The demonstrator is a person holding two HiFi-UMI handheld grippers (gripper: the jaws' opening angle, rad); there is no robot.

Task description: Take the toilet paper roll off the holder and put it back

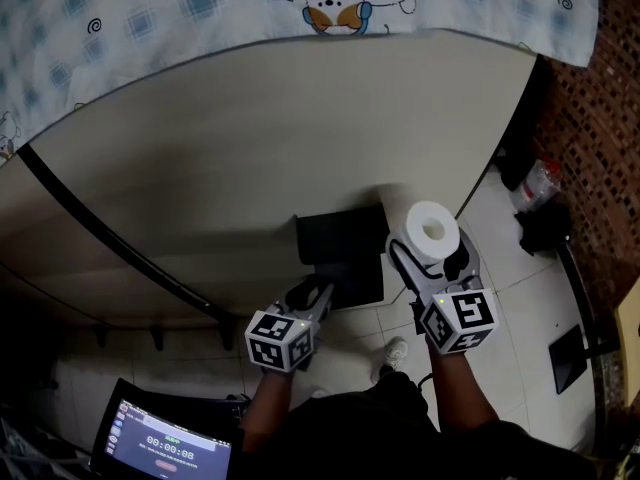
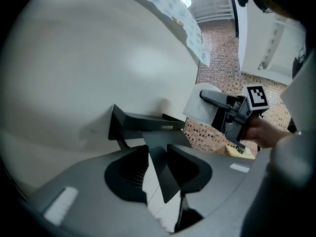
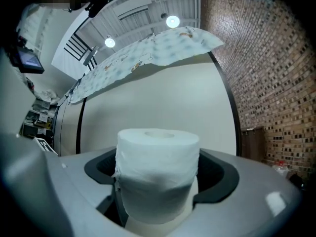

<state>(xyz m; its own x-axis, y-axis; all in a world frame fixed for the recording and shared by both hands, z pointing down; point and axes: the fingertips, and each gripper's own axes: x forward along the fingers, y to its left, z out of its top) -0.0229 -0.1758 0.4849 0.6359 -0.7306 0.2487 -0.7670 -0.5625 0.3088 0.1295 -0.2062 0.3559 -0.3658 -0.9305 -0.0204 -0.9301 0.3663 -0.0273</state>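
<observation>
A white toilet paper roll (image 1: 432, 230) (image 3: 158, 162) stands upright between the jaws of my right gripper (image 1: 432, 260) (image 3: 158, 194), which is shut on its sides. The roll is off the wall, to the right of the black holder (image 1: 340, 253) (image 2: 148, 122). My left gripper (image 1: 308, 298) (image 2: 159, 166) is at the holder's lower left corner. A black plate (image 2: 159, 174) of the holder runs between its jaws, and they close on it at the tips. In the left gripper view the roll (image 2: 200, 100) and the right gripper (image 2: 228, 111) show beyond the holder.
The holder hangs on a pale wall (image 1: 300, 128) under a patterned cloth (image 1: 200, 8). A dark strip (image 1: 110, 238) runs slantwise across the wall. A tablet screen (image 1: 165, 448) sits at lower left. Dark objects (image 1: 545, 226) lie on the tiled floor by a brick wall (image 1: 600, 168).
</observation>
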